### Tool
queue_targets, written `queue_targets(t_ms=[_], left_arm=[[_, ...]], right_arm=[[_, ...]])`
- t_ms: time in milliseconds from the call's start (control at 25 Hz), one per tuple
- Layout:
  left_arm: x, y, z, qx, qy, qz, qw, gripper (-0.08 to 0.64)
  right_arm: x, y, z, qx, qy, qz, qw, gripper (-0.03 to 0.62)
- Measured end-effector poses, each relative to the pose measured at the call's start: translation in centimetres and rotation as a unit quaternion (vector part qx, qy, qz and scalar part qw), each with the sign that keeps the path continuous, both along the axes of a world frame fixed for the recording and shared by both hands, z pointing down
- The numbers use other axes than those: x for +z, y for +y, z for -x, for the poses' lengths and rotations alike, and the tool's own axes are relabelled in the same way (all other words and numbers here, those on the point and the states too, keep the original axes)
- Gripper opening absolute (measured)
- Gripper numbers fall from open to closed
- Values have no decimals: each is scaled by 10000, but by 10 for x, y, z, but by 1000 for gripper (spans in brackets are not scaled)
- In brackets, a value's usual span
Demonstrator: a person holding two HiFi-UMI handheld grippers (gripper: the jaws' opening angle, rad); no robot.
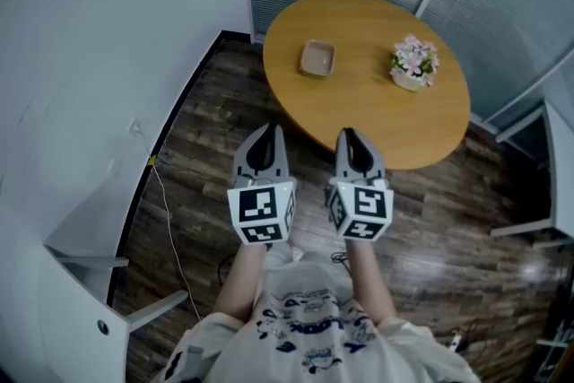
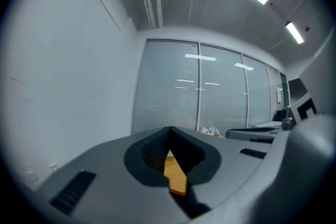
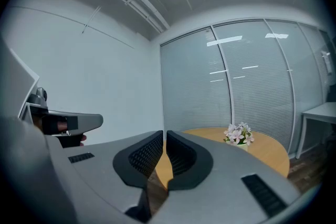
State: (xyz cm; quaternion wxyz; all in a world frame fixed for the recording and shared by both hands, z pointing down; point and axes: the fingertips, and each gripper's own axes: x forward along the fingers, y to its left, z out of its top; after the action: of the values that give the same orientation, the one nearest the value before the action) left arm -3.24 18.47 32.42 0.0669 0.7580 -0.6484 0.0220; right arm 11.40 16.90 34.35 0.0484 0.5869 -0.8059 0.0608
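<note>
Left hand-held gripper point(image 1: 266, 132), right hand-held gripper point(image 1: 348, 134): jaws pressing together, empty, hovering near worktop point(image 1: 377, 117) carrying dish point(image 1: 317, 58) and flowers point(image 1: 413, 63).

Head view looks steeply down from overhead. Both gripper views sit low, facing fwd, close to the round orange-wood table point(image 1: 368, 103); all 3 share it.

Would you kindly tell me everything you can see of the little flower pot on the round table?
The flower pot is a small pale pot, material unclear, holding a tuft of pink and white blossoms with a few green leaves. It stands upright on the right part of the round wooden table, toward the far side. It is well apart from the beige dish on its left. Only the tabletop touches it. Whether the flowers are real cannot be told.
</note>
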Motion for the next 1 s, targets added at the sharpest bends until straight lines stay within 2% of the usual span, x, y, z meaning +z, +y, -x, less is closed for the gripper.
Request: queue_targets(t_ms=[400, 1000], left_arm=[[14, -54, 10, 13, 44, 94, 9999, 5], [29, -202, 32, 322, 73, 306, 9990, 5]], right_arm=[[14, -53, 10, 23, -2, 93, 10000, 21], [25, -193, 26, 416, 66, 265, 9988, 21]])
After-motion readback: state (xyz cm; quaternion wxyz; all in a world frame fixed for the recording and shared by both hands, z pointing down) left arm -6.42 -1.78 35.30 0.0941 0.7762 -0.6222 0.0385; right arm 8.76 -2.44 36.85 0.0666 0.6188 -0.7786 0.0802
